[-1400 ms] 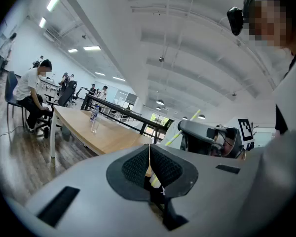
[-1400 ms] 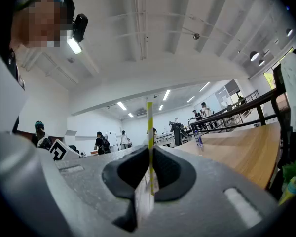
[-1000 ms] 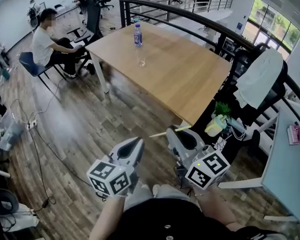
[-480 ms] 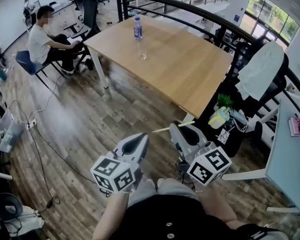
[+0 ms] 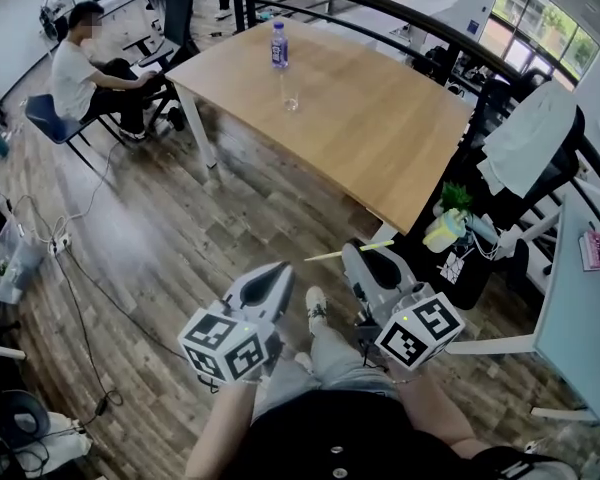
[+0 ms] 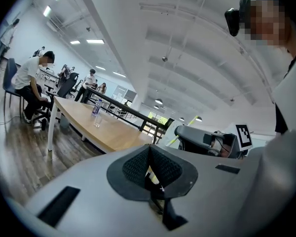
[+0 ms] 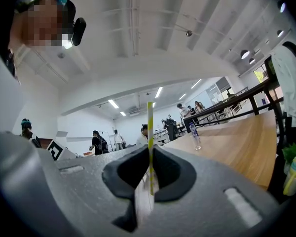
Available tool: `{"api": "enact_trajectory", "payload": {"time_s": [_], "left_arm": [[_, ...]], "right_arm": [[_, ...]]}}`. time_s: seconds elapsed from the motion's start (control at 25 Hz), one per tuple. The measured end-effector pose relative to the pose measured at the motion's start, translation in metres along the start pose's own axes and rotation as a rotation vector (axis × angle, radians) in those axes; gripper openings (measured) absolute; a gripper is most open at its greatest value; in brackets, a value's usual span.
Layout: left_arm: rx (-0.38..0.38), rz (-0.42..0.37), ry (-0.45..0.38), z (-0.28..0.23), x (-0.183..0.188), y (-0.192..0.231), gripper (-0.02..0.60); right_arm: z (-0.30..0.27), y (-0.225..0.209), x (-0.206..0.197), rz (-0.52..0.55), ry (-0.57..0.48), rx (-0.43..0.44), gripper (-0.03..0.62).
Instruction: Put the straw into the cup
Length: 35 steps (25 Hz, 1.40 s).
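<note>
1. the right tongs (image 5: 358, 256) are closed on the straw (image 5: 330, 254), a thin pale-yellow one; in the right gripper view it runs up through the shut pads and sticks out well past them; in the head view it lies crosswise at the tong tips, with more of it showing toward the left.
2. the left tongs (image 5: 278, 273) have their jaws brought together, and i can make out nothing held between them; they ride beside the right tongs, near but apart.
3. the cup (image 5: 291, 98), a small clear glass, stands upright on the wooden bench (image 5: 380, 158), toward its far end; a bottle (image 5: 278, 45) with a purple label stands near it, further back; nothing is in the cup as far as i can tell.
4. both tongs are over the wooden floor (image 5: 160, 238), short of the bench's near corner and well apart from the cup; the wearer's shoe (image 5: 315, 308) shows between them.
5. done, by my reading: the straw is picked up and firmly carried; left: getting to the bench, bringing the straw over the cup's mouth, tipping one end down into it, and letting go.
6. so the task looks to be in its carrying stage, the placing itself not yet begun; the cup is light and narrow, so the free left tongs may be needed to steady it.
</note>
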<state>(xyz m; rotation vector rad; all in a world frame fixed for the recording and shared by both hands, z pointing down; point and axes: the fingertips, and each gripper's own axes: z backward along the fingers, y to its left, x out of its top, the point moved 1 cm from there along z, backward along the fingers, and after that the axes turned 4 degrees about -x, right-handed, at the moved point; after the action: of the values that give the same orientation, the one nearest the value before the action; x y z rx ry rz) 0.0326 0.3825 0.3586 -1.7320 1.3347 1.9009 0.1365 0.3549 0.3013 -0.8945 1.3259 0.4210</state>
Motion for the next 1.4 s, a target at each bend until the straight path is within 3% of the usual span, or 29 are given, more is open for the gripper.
{"api": "enact_trajectory", "payload": {"time_s": [0.36, 0.96, 1.4], "left_arm": [[0.019, 0.034, -0.024, -0.036, 0.022, 0.056, 0.017], [0.064, 0.045, -0.040, -0.167, 0.096, 0.162, 0.017], [0.108, 0.060, -0.045, -0.225, 0.124, 0.210, 0.017]], "right_arm": [[-0.064, -0.040, 0.004, -0.018, -0.010, -0.011, 0.021], [-0.223, -0.129, 0.027, 0.013, 0.064, 0.155, 0.021], [-0.291, -0.180, 0.042, -0.003, 0.067, 0.198, 0.020]]}}
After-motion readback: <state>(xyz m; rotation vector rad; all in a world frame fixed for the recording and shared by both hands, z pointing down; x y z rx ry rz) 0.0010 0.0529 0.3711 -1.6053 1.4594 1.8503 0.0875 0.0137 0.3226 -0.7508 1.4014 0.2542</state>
